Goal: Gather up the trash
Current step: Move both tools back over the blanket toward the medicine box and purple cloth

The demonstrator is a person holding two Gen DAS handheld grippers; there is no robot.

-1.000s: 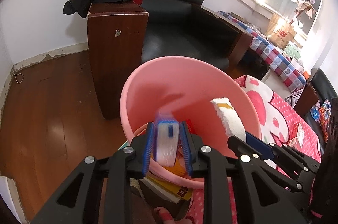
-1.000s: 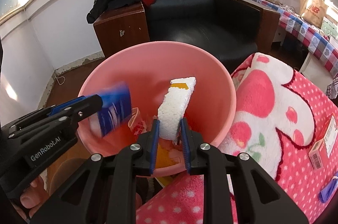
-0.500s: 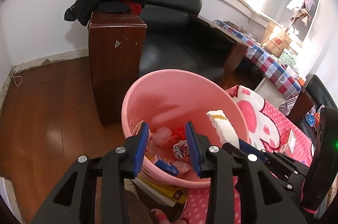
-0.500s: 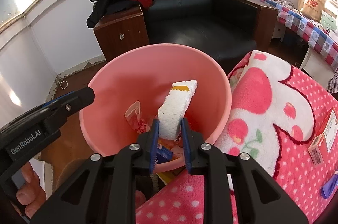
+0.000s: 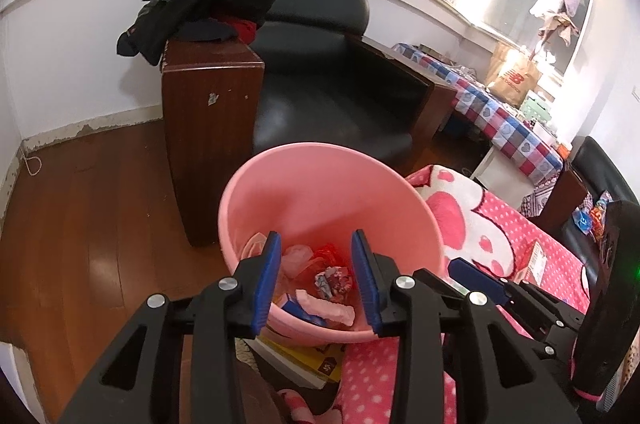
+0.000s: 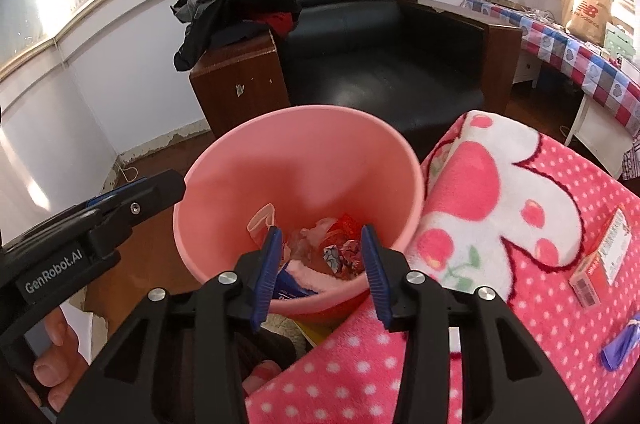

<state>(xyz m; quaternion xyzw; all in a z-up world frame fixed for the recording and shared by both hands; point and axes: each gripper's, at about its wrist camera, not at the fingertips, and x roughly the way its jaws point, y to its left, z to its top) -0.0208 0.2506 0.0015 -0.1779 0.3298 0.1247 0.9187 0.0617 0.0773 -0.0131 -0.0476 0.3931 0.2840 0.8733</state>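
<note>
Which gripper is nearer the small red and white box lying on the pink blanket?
Right. The right gripper hangs over the pink bucket, beside the blanket holding the box; the left gripper is farther off.

Pink dotted blanket (image 6: 520,264): red-white carton (image 6: 600,264), purple wrapper (image 6: 618,346) on it; pink bin (image 6: 296,152) beside.

Smooth pink plastic bucket (image 5: 320,184); glossy black leather armchair (image 5: 332,104); polished wood floor (image 5: 80,224); fleecy dotted blanket (image 6: 520,224); crinkled foil wrappers (image 6: 344,256) inside.
</note>
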